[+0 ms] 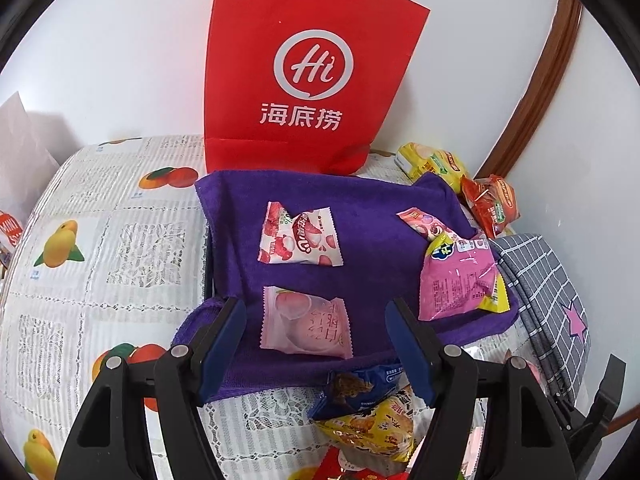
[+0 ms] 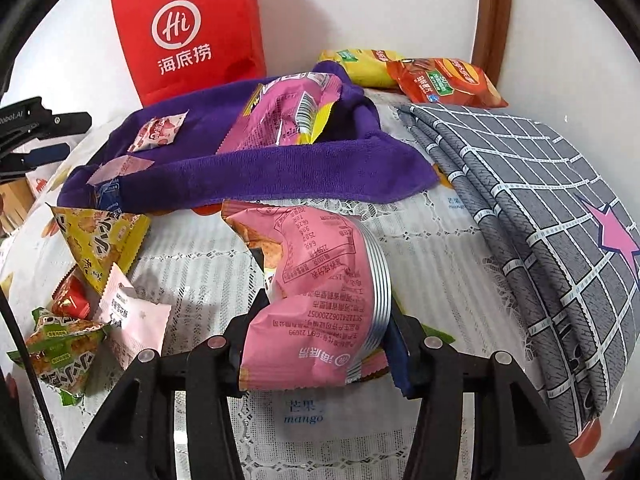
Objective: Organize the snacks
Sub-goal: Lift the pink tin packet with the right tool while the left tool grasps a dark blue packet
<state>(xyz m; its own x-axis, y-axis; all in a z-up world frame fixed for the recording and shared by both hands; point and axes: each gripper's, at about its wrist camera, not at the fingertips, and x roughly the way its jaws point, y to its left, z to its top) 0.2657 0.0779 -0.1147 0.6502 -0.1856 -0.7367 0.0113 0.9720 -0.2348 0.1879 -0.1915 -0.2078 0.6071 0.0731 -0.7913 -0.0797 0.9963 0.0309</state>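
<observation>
Fruit-print tablecloth (image 2: 420,248); pink snack bag (image 2: 320,292) clamped within right tool (image 2: 316,344).

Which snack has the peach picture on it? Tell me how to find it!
Find the tall red bag standing against the wall, then the purple towel spread in front of it. The peach snack is the pale pink packet on the towel's near edge, between the open left hand-held gripper fingers; the packet behind it shows red strawberries instead.
</observation>
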